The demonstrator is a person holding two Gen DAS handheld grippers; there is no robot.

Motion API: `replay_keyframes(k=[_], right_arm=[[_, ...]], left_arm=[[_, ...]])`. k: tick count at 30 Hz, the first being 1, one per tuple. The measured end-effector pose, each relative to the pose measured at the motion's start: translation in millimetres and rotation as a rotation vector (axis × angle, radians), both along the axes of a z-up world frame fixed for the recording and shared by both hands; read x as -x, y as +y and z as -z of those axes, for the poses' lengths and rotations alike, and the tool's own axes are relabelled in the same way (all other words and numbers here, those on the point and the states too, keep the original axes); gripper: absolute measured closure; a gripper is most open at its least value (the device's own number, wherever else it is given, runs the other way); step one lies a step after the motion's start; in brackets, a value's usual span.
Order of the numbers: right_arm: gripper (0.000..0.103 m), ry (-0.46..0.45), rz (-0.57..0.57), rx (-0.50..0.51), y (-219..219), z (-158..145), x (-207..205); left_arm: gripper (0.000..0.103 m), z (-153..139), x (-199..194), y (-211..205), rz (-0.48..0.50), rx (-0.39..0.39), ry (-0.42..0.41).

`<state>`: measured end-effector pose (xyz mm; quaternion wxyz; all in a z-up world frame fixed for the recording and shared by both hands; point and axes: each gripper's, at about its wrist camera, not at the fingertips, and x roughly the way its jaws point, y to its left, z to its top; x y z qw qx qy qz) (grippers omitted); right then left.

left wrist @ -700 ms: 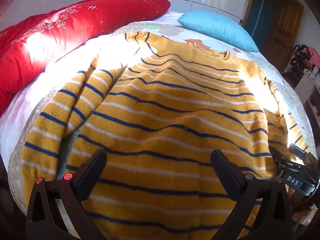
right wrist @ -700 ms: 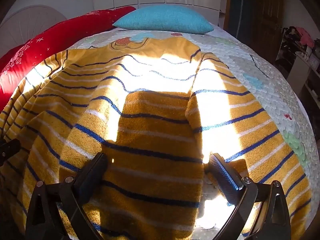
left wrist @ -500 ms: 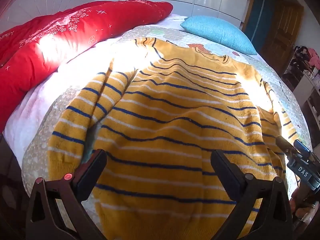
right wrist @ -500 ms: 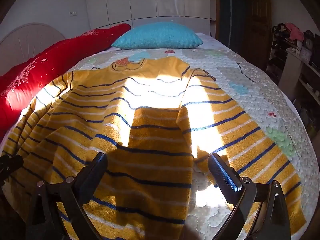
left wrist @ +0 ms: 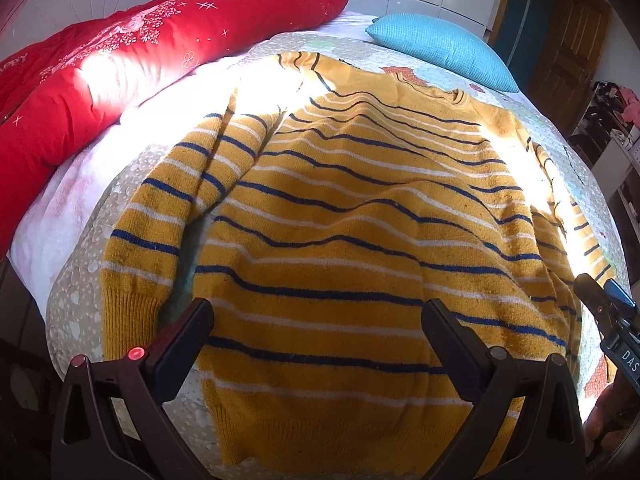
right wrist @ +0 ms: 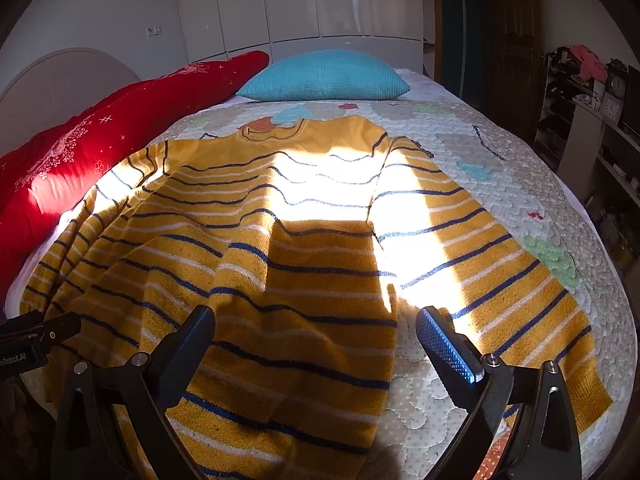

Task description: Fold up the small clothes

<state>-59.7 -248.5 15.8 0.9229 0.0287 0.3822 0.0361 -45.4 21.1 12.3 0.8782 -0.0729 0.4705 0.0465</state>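
Observation:
A yellow sweater with blue and white stripes (left wrist: pixel 360 216) lies spread flat on the quilted bed, hem toward me, collar far. It also shows in the right wrist view (right wrist: pixel 304 248), its right sleeve (right wrist: pixel 512 264) angled out over the quilt. My left gripper (left wrist: pixel 316 320) is open and empty, hovering above the hem near the left sleeve (left wrist: pixel 160 224). My right gripper (right wrist: pixel 316 328) is open and empty above the hem's right side. The right gripper shows at the edge of the left wrist view (left wrist: pixel 612 320).
A red duvet (left wrist: pixel 120 72) runs along the bed's left side. A teal pillow (right wrist: pixel 324 76) lies at the head. The quilted bedspread (right wrist: pixel 500 152) is bare to the right of the sweater. Shelves (right wrist: pixel 592 120) with clutter stand to the right.
Both grippers have pulled back and risen from the sweater, so the hem and both sleeves now show in full. The sweater itself has not moved.

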Motion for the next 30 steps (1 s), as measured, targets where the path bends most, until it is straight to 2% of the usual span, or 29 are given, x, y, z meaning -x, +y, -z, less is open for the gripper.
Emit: replay_keyframes(k=[6,7,8,10,11,12,13,16,18,20,22,26,30], right_arm=[[0.001,0.029,0.02,-0.033,-12,6,8],[0.001,0.034,0.027,-0.035,-14,8,10],[0.001,0.037,0.032,-0.039,-17,9,12],[0.001,0.041,0.045,-0.048,-22,11,14],[0.001,0.044,0.053,-0.055,-25,11,16],[0.001,0.048,0.061,-0.061,-29,11,17],[0.001,0.049,0.07,-0.067,-33,10,19],[0.001,0.036,0.111,-0.074,-53,4,29],[0.001,0.023,0.155,-0.074,-72,-1,38],[0.001,0.008,0.213,-0.067,-93,-7,48],[0.001,-0.009,0.278,-0.051,-115,-11,58],[0.001,-0.004,0.391,-0.009,-151,-10,72],[0.001,0.02,0.46,-0.029,-179,2,78]], left_arm=[[0.001,18,8,28,-0.04,0.11,0.075],[0.01,22,10,29,-0.033,0.113,0.076],[0.018,22,13,27,-0.029,0.084,0.068],[0.061,19,19,24,-0.012,0.013,0.045],[0.071,17,23,25,-0.002,0.011,0.037],[0.086,16,27,30,0.007,0.042,0.037],[0.089,15,31,35,0.001,0.058,0.042],[0.09,11,45,50,-0.033,0.105,0.044],[0.089,0,53,50,-0.029,0.11,0.016],[0.077,-12,60,47,-0.017,0.087,-0.029],[0.052,-22,64,43,-0.008,0.08,-0.072],[0.044,-33,59,32,0.028,0.085,-0.119],[0.042,-33,53,18,0.06,0.065,-0.095]])
